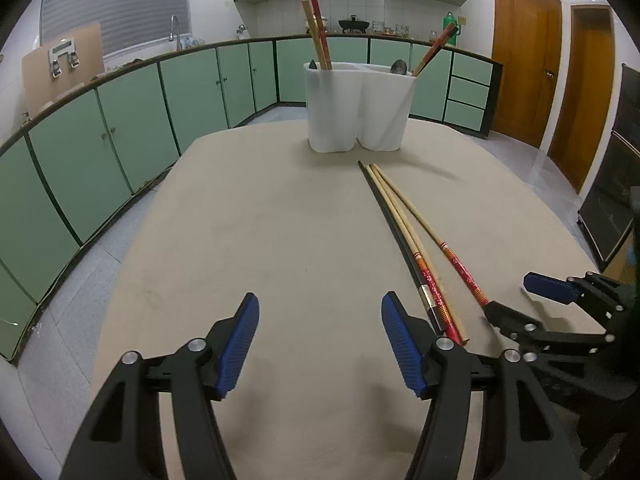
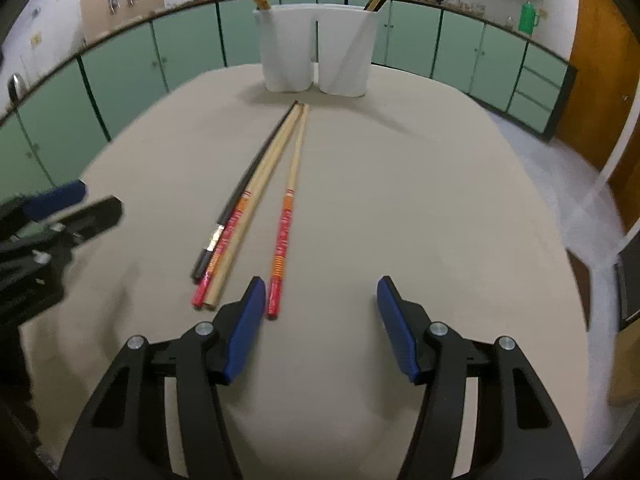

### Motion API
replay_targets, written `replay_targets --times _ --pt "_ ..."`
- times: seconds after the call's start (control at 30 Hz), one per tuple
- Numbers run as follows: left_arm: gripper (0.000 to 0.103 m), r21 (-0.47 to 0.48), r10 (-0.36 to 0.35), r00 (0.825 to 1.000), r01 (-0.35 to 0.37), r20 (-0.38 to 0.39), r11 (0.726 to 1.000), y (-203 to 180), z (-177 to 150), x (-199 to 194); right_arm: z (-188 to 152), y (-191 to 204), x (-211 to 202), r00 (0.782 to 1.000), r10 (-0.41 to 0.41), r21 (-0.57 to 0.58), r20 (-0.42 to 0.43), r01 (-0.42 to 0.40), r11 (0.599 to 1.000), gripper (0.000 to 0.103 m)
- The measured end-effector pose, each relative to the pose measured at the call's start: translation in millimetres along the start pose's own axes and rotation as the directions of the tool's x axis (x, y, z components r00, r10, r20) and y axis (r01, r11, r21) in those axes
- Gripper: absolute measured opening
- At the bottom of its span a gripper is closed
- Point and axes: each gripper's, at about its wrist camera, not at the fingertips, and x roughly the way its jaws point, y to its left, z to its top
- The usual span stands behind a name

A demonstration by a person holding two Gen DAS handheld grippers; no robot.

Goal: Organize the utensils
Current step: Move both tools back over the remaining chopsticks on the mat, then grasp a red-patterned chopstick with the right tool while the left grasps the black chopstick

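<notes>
A white two-compartment holder [image 1: 360,108] [image 2: 316,52] stands at the table's far side, with chopsticks [image 1: 318,34] in its left part and chopsticks [image 1: 434,50] plus a spoon [image 1: 399,66] in its right part. On the beige table lie a black chopstick [image 2: 240,194] beside wooden red-ended ones [image 2: 236,236], and a single red-ended chopstick [image 2: 286,216] [image 1: 460,264] apart to their right. My right gripper [image 2: 322,328] [image 1: 518,300] is open; the single chopstick's red end lies just inside its left pad [image 2: 244,328], unpressed. My left gripper [image 1: 320,344] [image 2: 78,204] is open over bare cloth, left of the chopsticks.
The beige table [image 1: 248,220] drops off to tiled floor on the left and right. Green cabinets [image 1: 100,140] ring the room behind it, and brown doors [image 1: 524,60] stand at the far right. The two grippers sit close side by side at the near edge.
</notes>
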Motion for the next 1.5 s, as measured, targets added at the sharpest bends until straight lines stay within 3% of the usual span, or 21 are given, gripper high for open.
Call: replay_targets --times 0.13,0.23,0.4,0.57,0.9,1.5 --pt "0.063 0.002 -0.003 1.0 0.003 -0.008 1.0 -0.7 -1.8 0.9 -8.9 -0.4 -5.7 0.996 0.092 0.016 -0.006 -0.092 0.996 0.056" --pt "0.063 0.004 -0.004 1.0 0.004 -0.013 1.0 -1.1 -3.6 2.5 -13.3 4.5 -5.6 0.997 0.074 -0.001 0.002 -0.074 0.997 0.052" --pt "0.064 0.0 -0.014 0.999 0.014 -0.029 1.0 -2.6 -5.6 5.5 -9.9 4.0 -4.2 0.996 0.084 0.01 0.006 -0.084 0.996 0.035" --pt "0.065 0.006 -0.03 0.998 0.031 -0.05 1.0 -9.6 -9.6 10.2 -7.1 4.2 -0.2 0.997 0.078 0.006 0.007 -0.078 0.997 0.005" --pt "0.065 0.017 -0.093 0.99 0.095 -0.105 0.995 -32.1 -17.8 17.9 -9.2 -10.8 -4.3 0.998 0.065 0.031 0.014 -0.065 0.997 0.005" --pt "0.061 0.01 -0.111 0.985 0.113 -0.13 0.994 -50.5 -11.8 33.7 -9.6 -29.0 -5.9 0.997 0.072 0.065 0.026 -0.074 0.995 0.005"
